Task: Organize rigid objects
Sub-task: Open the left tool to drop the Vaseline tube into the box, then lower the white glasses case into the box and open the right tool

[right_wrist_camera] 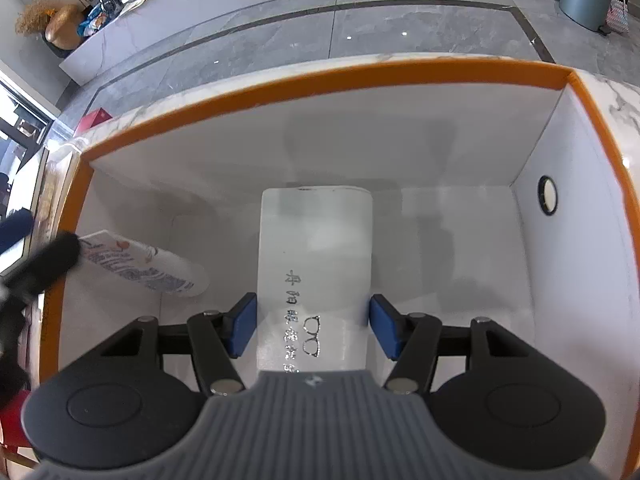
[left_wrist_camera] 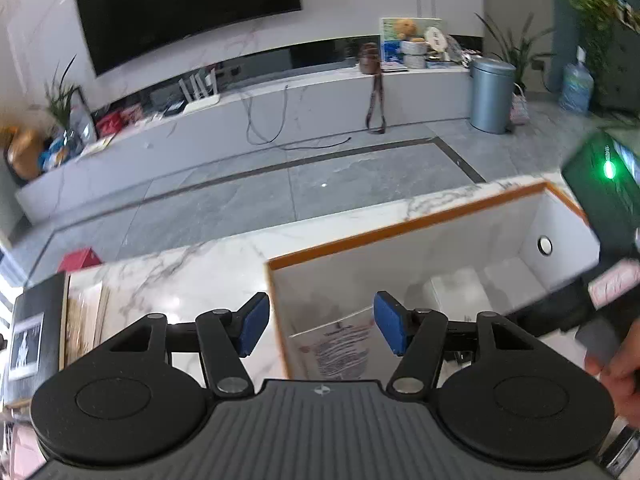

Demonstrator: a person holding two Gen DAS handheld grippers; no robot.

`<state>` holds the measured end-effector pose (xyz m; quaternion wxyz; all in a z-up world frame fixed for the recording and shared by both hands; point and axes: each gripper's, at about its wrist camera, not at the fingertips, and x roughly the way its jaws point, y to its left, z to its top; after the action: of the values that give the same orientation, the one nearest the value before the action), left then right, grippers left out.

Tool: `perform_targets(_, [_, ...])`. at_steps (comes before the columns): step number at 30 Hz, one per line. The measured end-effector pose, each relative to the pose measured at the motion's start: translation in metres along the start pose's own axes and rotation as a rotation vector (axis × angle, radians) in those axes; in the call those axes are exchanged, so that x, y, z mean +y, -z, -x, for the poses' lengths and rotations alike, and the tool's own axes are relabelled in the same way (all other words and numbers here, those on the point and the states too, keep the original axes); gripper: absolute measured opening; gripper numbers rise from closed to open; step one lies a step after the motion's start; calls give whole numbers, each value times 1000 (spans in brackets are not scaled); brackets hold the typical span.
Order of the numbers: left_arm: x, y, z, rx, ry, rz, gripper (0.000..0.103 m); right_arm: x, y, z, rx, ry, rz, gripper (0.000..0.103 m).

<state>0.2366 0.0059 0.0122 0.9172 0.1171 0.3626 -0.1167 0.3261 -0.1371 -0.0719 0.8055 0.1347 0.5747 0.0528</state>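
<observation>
So the white glasses case (right_wrist_camera: pixel 316 276) is sitting between our right gripper's (right_wrist_camera: pixel 312 330) blue pads (right_wrist_camera: pixel 242 330), down inside the orange-rimmed box (right_wrist_camera: pixel 320 80). It points lengthwise away from the camera, with a little glasses drawing and some printed text on top. The pads are right at its two long sides, and it looks like we're pinching it, though we can't tell if the case is resting on the box floor or held just above it.

Off to the left in the same box there's a patterned case (right_wrist_camera: pixel 148 268) with blue and orange print, lying at an angle near the left wall. The right wall has a round metal eyelet (right_wrist_camera: pixel 547 195).

Our left gripper (left_wrist_camera: pixel 320 328) hovers over the box's left rim with its fingers spread wide, nothing between them. The box sits on a marble table (left_wrist_camera: pixel 180 268), with a book (left_wrist_camera: pixel 36 336) at the table's left end.
</observation>
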Motion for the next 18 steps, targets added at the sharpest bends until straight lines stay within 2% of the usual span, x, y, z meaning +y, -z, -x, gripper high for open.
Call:
perform_targets(4, [15,2,-5,80,-31,45,71,10,0,-9,26,-7,-2,61])
perform_targets(6, [22,5,-9,119,-13,66,69,15,-1,-12,35,-17,-2,61])
perform_targets(11, [28,19,-17,185,53,101,52,35,-7,-18,31,-29,24,61])
perform_targets(13, [28,22,-20,197,62,92,41,39,-9,-21,37,-35,19,61])
perform_targets(16, [28,24,-23,206,81,91,32,43,-12,-27,46,-47,20,61])
perform_targets(18, [28,27,-23,208,96,103,31,47,-16,-34,55,-54,33,61])
